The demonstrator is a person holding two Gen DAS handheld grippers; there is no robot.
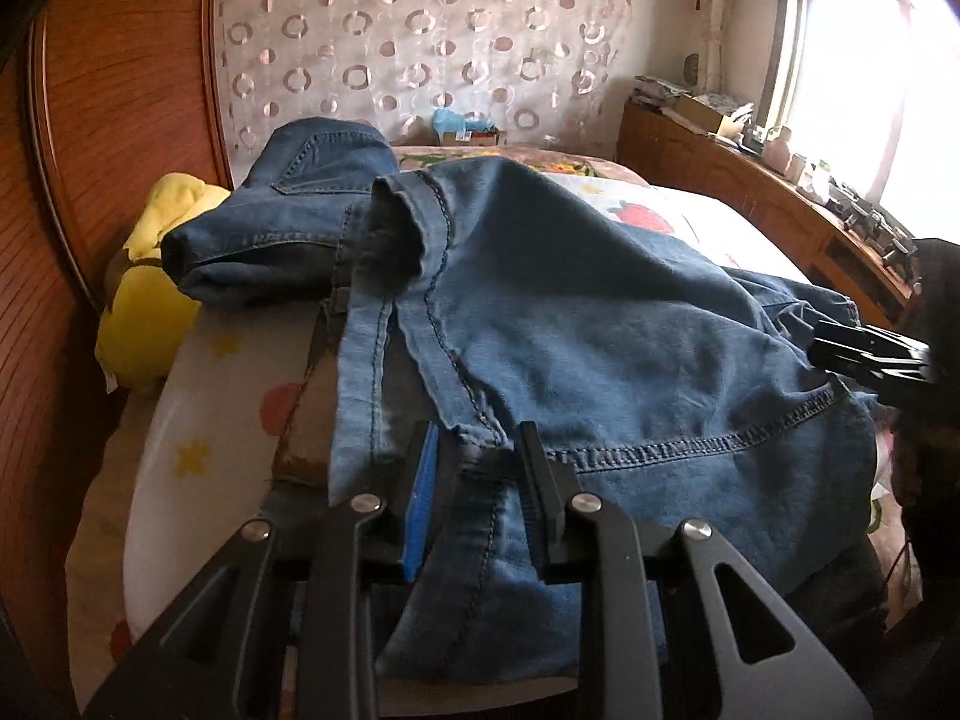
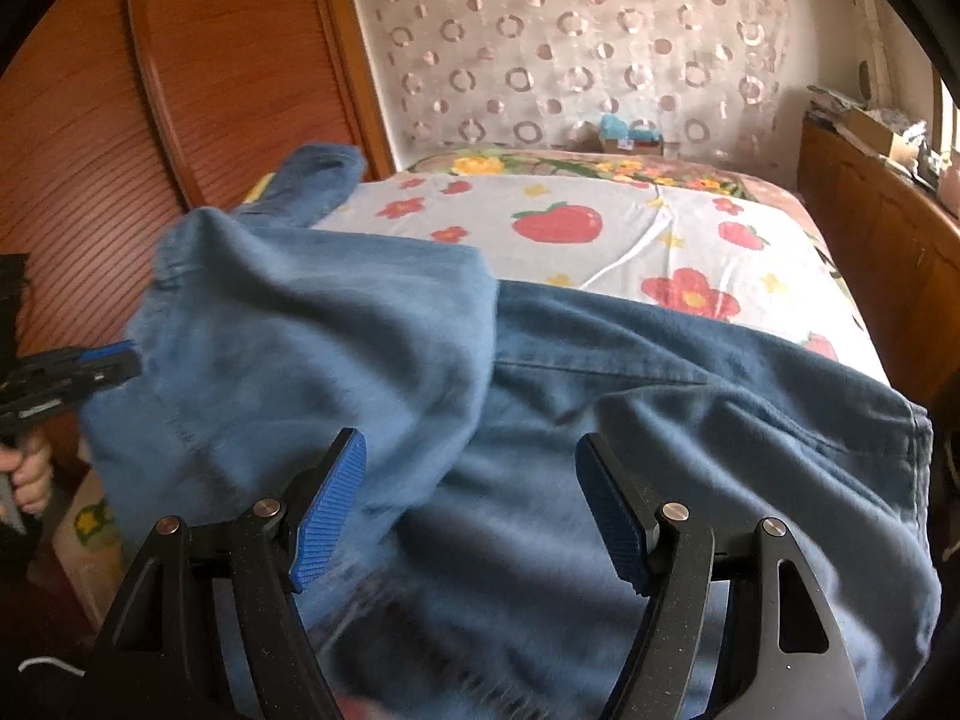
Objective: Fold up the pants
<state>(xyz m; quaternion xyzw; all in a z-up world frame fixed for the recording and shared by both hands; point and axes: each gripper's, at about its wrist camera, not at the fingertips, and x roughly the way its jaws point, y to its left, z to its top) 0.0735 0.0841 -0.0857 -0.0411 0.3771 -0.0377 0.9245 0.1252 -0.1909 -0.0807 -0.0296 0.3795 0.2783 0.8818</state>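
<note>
Both grippers are matte black, the left gripper point(image 1: 480, 450) and right gripper point(image 2: 471, 495) alike: angular linkage arms with triangular cut-outs, round silver pivot screws at the joints, and ribbed blue pads point(image 2: 327, 519) lining the fingers' inner faces. A bare-skinned hand point(image 2: 27, 477) shows pale, curled fingers

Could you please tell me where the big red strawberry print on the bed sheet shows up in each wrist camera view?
Left wrist view: the strawberry print sits right of centre in the upper half, just beyond the jeans.
Right wrist view: it lies near the centre, upper half, on the open sheet behind the jeans.
Shared landmark: the circle-patterned curtain behind the bed.
</note>
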